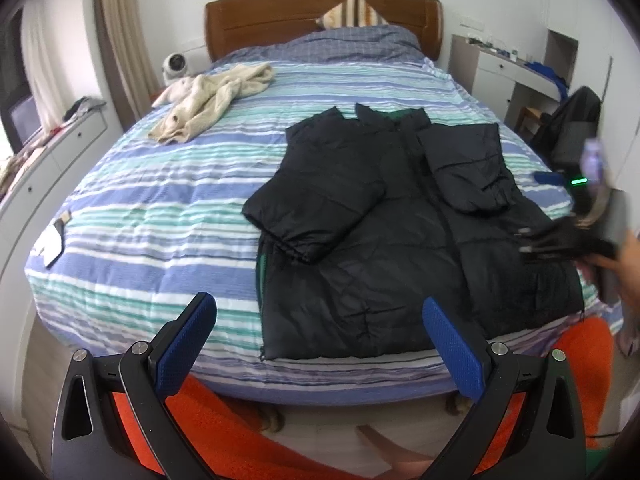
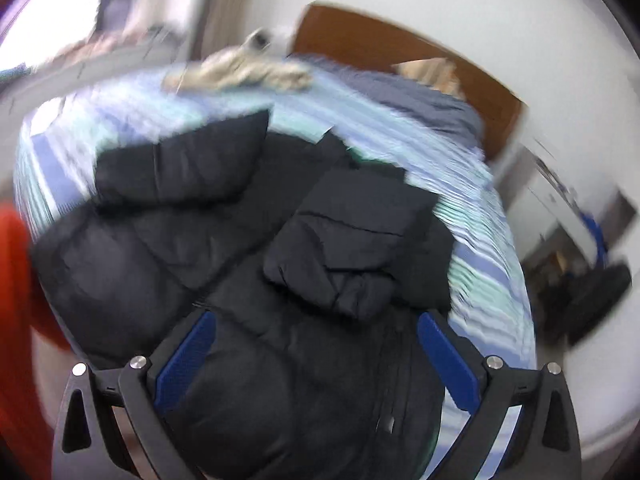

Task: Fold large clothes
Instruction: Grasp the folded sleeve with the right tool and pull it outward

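Observation:
A black puffer jacket [image 1: 400, 232] lies flat on the striped bed [image 1: 160, 200], zip up, both sleeves folded in over its front. My left gripper [image 1: 320, 336] is open and empty, held above the bed's foot edge near the jacket's hem. My right gripper [image 2: 316, 356] is open and empty, hovering over the lower part of the jacket [image 2: 248, 264]; the right wrist view is blurred. The right gripper also shows in the left wrist view [image 1: 524, 242] at the jacket's right edge, blurred.
A beige garment [image 1: 212, 96] lies crumpled at the bed's far left. A wooden headboard [image 1: 320, 12] and a pillow [image 1: 352, 12] are behind. White drawers [image 1: 48, 160] stand left, a desk [image 1: 512, 72] right. An orange garment [image 1: 224, 420] is below my left gripper.

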Action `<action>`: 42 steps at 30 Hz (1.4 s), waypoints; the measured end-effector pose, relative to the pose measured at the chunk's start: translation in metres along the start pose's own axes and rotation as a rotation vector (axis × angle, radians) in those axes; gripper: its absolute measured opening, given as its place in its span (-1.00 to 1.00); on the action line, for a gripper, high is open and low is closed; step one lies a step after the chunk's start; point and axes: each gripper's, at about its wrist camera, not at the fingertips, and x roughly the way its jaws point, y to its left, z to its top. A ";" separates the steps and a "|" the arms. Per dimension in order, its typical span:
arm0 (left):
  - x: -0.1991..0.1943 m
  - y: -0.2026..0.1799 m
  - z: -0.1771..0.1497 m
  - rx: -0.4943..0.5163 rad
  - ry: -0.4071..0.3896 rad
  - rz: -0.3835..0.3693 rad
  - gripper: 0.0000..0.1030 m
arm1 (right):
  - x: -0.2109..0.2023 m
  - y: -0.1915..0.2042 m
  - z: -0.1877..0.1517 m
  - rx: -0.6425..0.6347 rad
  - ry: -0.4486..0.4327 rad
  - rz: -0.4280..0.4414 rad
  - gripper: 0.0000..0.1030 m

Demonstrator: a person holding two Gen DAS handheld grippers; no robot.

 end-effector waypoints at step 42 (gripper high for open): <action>0.030 -0.008 -0.003 0.023 0.087 0.054 0.99 | -0.055 -0.352 -0.411 1.582 0.178 -0.335 -0.16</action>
